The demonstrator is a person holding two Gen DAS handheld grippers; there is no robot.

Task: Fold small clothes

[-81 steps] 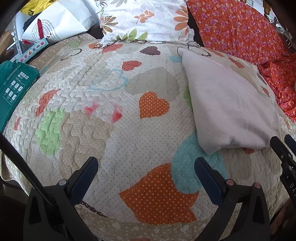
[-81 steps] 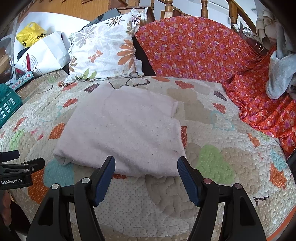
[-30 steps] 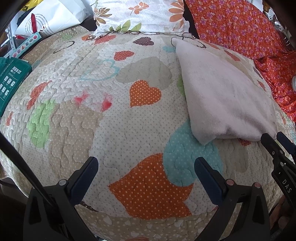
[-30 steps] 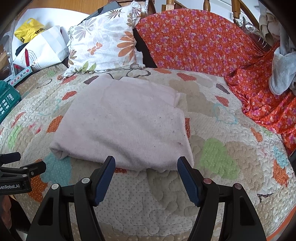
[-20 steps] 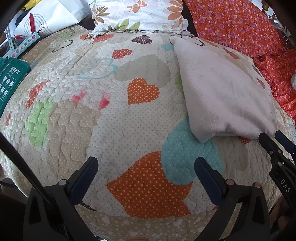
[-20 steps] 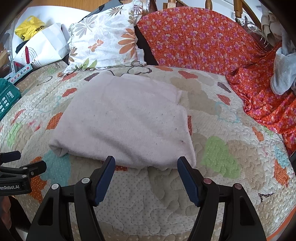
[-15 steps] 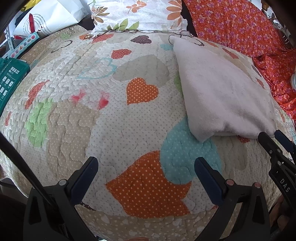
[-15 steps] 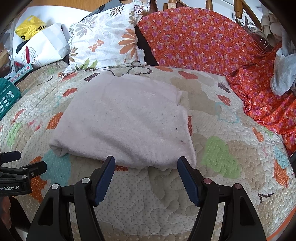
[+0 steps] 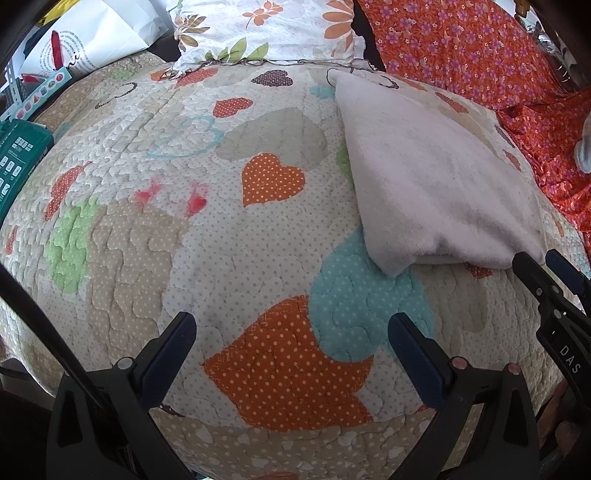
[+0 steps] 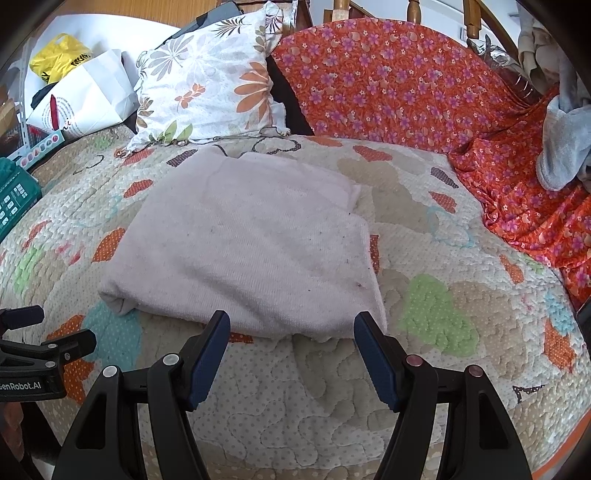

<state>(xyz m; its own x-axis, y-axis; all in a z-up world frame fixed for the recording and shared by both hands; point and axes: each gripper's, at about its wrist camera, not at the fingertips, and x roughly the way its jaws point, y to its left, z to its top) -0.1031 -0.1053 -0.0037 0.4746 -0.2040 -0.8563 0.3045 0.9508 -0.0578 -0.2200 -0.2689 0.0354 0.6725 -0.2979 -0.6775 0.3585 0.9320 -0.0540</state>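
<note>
My left gripper (image 9: 291,332) has open quilt (image 9: 229,258) ahead, nothing lying on it as far as the floral pillow (image 9: 266,29). Off to its left the way is hemmed by a green box (image 9: 18,155) and a white paper bag (image 9: 96,40). My right gripper (image 10: 291,332) faces the folded pale cloth (image 10: 251,243) close in front. To that cloth's right the quilt is bare up to the orange flowered fabric (image 10: 406,85) and grey garment (image 10: 565,147).

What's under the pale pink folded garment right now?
The folded garment lies directly on the heart-patterned quilt; teal and orange patches peek out along its near edge. Whatever lies beneath its middle, or between its layers, is hidden.
</note>
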